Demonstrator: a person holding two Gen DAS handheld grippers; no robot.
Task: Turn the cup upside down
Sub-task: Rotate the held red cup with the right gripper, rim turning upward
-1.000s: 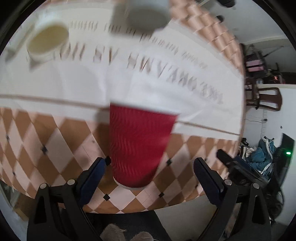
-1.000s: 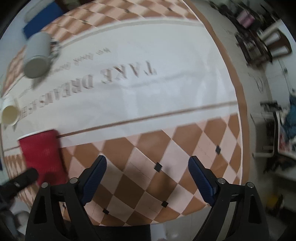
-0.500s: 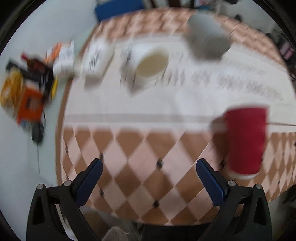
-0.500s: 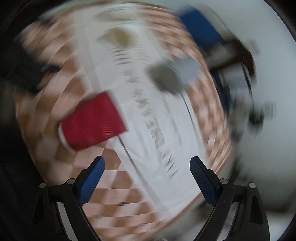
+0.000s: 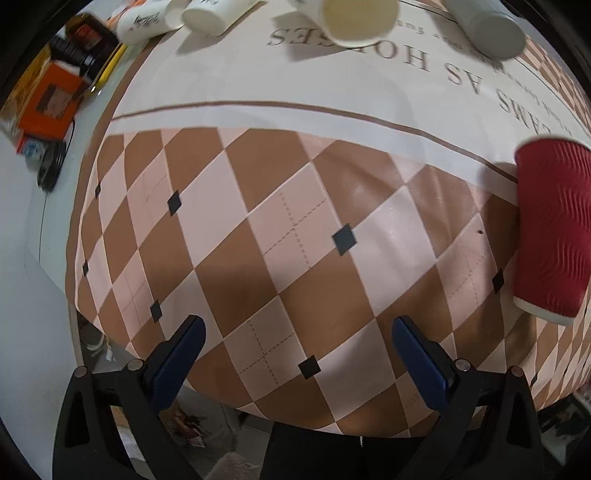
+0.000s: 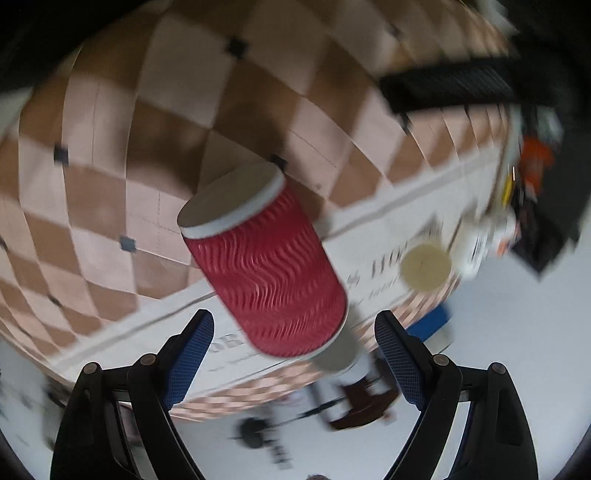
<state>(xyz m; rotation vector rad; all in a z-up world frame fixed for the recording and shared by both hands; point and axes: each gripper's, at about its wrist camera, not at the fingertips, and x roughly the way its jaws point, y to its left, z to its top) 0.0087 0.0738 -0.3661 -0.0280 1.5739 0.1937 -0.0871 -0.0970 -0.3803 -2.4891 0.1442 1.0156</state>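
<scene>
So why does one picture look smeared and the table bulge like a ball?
Right wrist view: motion blur smears the red cup and the printed tablecloth, while the right gripper stays sharp. Left wrist view: mostly crisp, with blur only on the white cups at the top. In both views the fisheye lens curves the tablecloth into a dome.

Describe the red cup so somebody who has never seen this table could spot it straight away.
Start at the table with its brown and pink diamond cloth and a white lettered band across the middle. Where the diamonds meet that band stands the red cup. It is the only red, wavy-ribbed cup; the white cup and grey cup nearby are plain.
</scene>
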